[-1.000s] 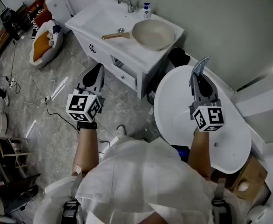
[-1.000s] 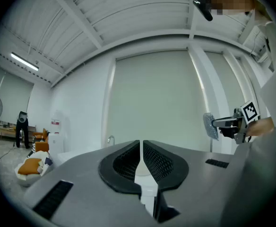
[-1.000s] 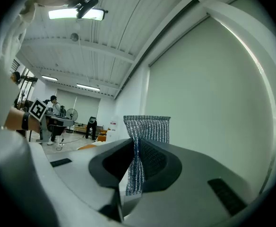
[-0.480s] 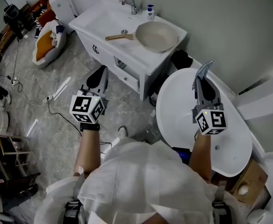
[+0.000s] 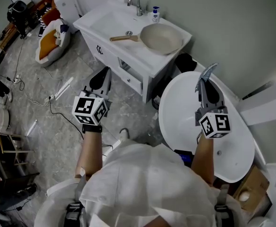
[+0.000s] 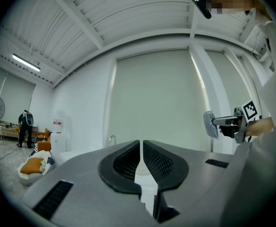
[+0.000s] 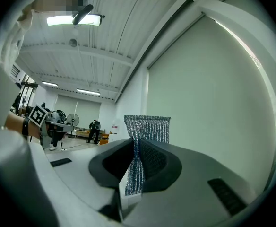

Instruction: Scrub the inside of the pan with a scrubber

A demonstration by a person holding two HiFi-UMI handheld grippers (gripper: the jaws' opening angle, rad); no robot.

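A cream pan point(image 5: 161, 38) with a wooden handle point(image 5: 120, 38) lies on the white vanity top point(image 5: 105, 22), far from both grippers. My left gripper point(image 5: 101, 77) hangs over the floor in front of the vanity. Its jaws are shut with nothing between them, as the left gripper view shows point(image 6: 141, 148). My right gripper point(image 5: 205, 82) is held over a white round basin and is shut on a silvery mesh scrubber point(image 5: 208, 72). The scrubber point(image 7: 145, 131) sticks up past the right gripper point(image 7: 137, 152) and is pinched at its waist. It also shows in the left gripper view point(image 6: 209, 124).
A faucet point(image 5: 135, 4) and a small soap bottle point(image 5: 155, 14) stand at the vanity's back edge. The round white basin point(image 5: 176, 122) lies to the right of the vanity. Bags point(image 5: 50, 39) and cables point(image 5: 53, 108) lie on the tiled floor at left. A cardboard box point(image 5: 249, 190) sits at bottom right.
The head view has shifted a little, so the vanity and pan sit slightly further right. Both grippers keep their pose; the scrubber stays held.
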